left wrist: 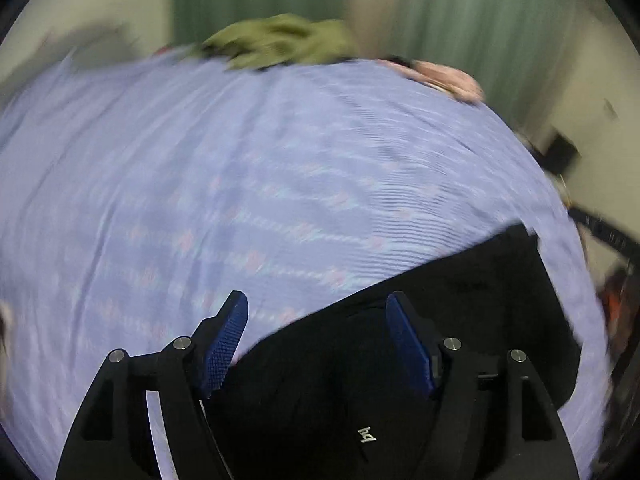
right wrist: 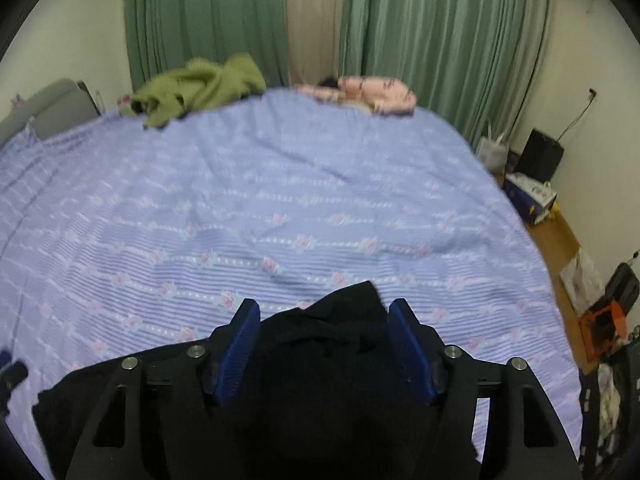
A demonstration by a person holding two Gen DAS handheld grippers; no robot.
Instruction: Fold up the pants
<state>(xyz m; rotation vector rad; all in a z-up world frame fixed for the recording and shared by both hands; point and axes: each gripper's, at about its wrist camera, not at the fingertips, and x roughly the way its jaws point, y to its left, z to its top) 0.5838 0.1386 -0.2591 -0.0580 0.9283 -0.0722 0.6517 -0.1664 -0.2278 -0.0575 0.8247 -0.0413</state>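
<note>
A: Well, start on the left side. What does the left gripper [left wrist: 316,308] show?

B: Its two blue ribbed pads [left wrist: 224,344] stand wide apart, released, with nothing pinched. The black fabric pants [left wrist: 460,300] lie flat on the lilac striped bedspread with pink flowers [left wrist: 200,180], under the right-hand pad and stretching out beyond it to the right. The left-hand pad sits over bare bedspread, just beside the cloth's edge. A small white label [left wrist: 367,435] shows on the black cloth, back between the finger arms.

A: And farther ahead of those fingers?

B: The view is smeared with blur, but a crumpled olive-green garment [left wrist: 280,42] lies at the far edge, ahead and slightly left, and a pink patterned bundle [left wrist: 448,78] ahead to the right.

A: Now the right gripper [right wrist: 322,312]?

B: A heaped fold of the same black pants [right wrist: 332,344] fills the gap between its blue pads [right wrist: 240,348], bulging up past the tips. The pads are set fairly wide, with cloth against both; whether they actually clamp it I cannot tell. More black cloth trails off to the left behind the left finger.

A: Beyond the tips?

B: Open bedspread [right wrist: 280,184], then the olive garment [right wrist: 200,88] ahead-left and the pink bundle [right wrist: 376,92] ahead-right, both against green pleated curtains [right wrist: 440,40]. Far right of the fingers, off the bed, an orange and black device [right wrist: 602,326] stands on the wooden floor.
</note>
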